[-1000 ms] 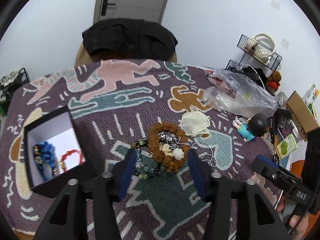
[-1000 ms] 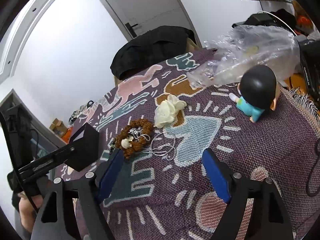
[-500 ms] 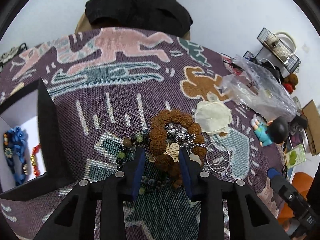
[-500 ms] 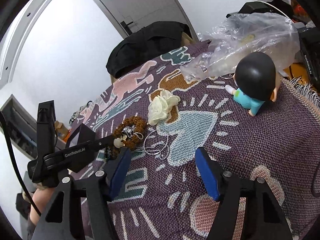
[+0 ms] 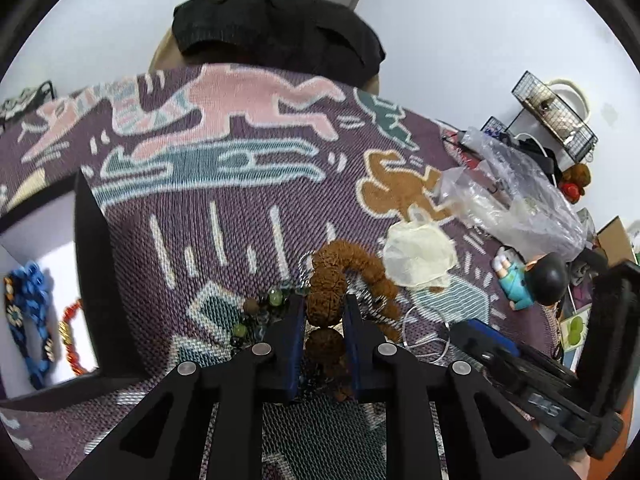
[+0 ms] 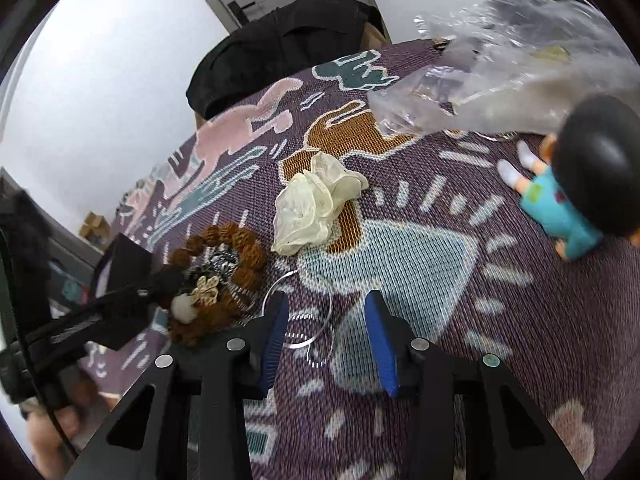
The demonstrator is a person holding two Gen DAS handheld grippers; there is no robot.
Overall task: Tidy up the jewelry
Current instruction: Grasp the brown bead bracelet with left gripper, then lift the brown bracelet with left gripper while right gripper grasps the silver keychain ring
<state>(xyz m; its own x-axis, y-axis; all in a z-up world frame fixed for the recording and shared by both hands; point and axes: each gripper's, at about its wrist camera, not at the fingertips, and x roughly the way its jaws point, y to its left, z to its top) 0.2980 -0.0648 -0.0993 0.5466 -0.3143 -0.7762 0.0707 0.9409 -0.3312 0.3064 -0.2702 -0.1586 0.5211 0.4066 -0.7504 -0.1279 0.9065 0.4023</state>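
Observation:
A brown seed-bead bracelet lies on the patterned purple cloth. My left gripper is closing its jaws on it, and one big brown bead fills the gap between the blue pads. A string of green and dark beads lies just left of it. In the right wrist view the same bracelet carries a white bead and charm. My right gripper hovers over thin silver hoops. Its jaws are closing with the hoops between them, and the pads stay clear of the wire.
A black box with white lining at the left holds a blue bracelet and a red one. A cream fabric piece, a clear plastic bag and a toy figurine lie to the right. A black jacket hangs at the far edge.
Both grippers came down toward the cloth and narrowed their jaws. The left one went from straddling the bracelet pile to pinching a brown bead. The right one moved over the silver hoops.

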